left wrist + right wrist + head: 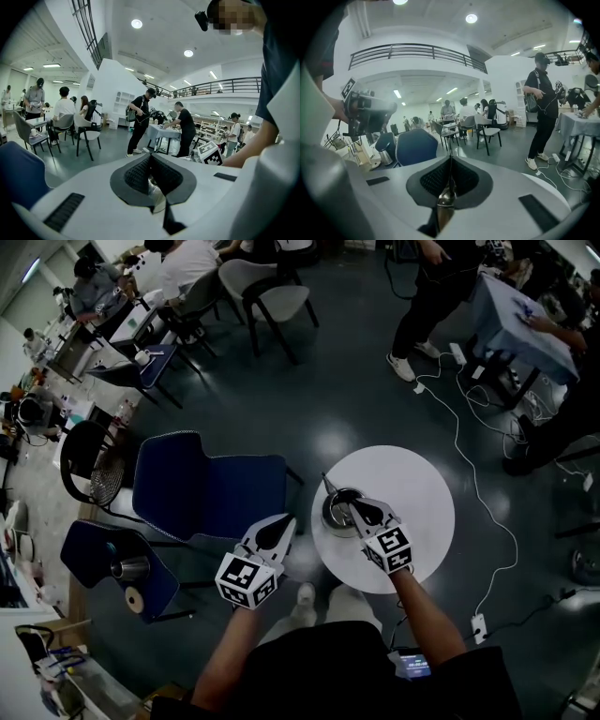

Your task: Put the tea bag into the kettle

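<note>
A metal kettle (337, 510) stands on the near left part of the round white table (417, 493). My right gripper (355, 508) reaches over the kettle's rim from the near side, and its jaws are shut. In the right gripper view, the pads (461, 178) meet in a thin seam, and I cannot make out anything held there. My left gripper (286, 524) hangs off the table's left edge, over the floor, also shut, with its pads (137, 174) pressed together. No tea bag shows in any view.
A blue chair (202, 486) stands just left of the table, and a second one (112, 563) with a metal cup (128, 568) is further left. A white cable (469, 465) runs across the floor on the right. People sit and stand at tables further off.
</note>
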`<move>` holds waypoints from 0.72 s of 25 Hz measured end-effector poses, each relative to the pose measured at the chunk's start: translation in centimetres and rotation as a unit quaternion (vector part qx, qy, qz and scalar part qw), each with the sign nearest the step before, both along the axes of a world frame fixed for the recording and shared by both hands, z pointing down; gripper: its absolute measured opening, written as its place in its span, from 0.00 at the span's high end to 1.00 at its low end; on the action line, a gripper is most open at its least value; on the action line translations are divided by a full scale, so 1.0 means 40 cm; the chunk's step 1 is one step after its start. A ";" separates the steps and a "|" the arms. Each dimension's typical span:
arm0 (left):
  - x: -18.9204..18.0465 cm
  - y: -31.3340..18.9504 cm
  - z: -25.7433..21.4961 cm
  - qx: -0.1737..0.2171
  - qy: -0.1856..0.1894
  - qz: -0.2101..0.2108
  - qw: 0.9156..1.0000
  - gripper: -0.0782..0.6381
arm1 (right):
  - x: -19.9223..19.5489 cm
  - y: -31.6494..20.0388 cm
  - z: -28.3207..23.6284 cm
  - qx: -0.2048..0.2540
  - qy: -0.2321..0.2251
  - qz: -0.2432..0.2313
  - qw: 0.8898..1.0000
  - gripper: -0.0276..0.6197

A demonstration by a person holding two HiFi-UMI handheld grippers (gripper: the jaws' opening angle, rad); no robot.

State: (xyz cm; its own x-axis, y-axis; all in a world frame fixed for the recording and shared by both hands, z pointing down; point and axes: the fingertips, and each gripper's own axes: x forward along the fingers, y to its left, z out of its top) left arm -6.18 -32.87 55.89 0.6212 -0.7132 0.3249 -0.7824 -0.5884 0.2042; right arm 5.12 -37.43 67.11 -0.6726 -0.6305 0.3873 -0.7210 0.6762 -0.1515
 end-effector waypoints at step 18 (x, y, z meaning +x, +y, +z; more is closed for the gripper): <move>0.008 0.023 0.021 -0.009 0.007 -0.001 1.000 0.87 | -0.009 0.016 0.075 -0.029 0.083 -0.024 0.996 0.92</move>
